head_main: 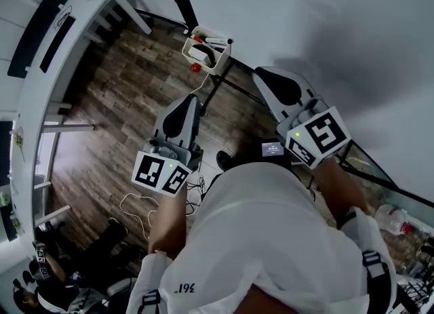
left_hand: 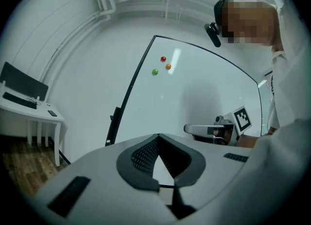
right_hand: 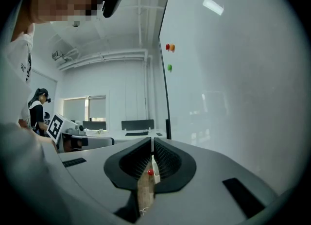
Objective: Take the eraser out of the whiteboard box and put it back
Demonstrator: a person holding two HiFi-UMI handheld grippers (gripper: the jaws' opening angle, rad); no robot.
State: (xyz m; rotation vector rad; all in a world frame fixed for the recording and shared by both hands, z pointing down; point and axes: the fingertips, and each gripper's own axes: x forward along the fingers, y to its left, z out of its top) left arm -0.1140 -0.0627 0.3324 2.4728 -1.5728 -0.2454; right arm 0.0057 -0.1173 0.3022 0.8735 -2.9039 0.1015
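- left claw (left_hand: 158, 135): pinched fully together, nothing between the tips, aimed level at the large white glossy whiteboard (left_hand: 194, 93)
- right claw (right_hand: 151, 140): only a narrow slit, nothing gripped; brown wood-plank floor (right_hand: 144, 192) shows through the gap
- small white open-top whiteboard box (head_main: 188, 49): hangs at the board's lower frame, ahead of the left claw, well apart from both claws
- eraser: too small to pick out for sure; a dark shape (head_main: 201, 53) lies inside the box, with a white marker pen (head_main: 218, 40) across its far end
- small red ball (head_main: 196, 68): just below the box
- red round magnet (left_hand: 163, 59), orange round magnet (left_hand: 168, 66) and green round magnet (left_hand: 155, 72): close together, high on the board
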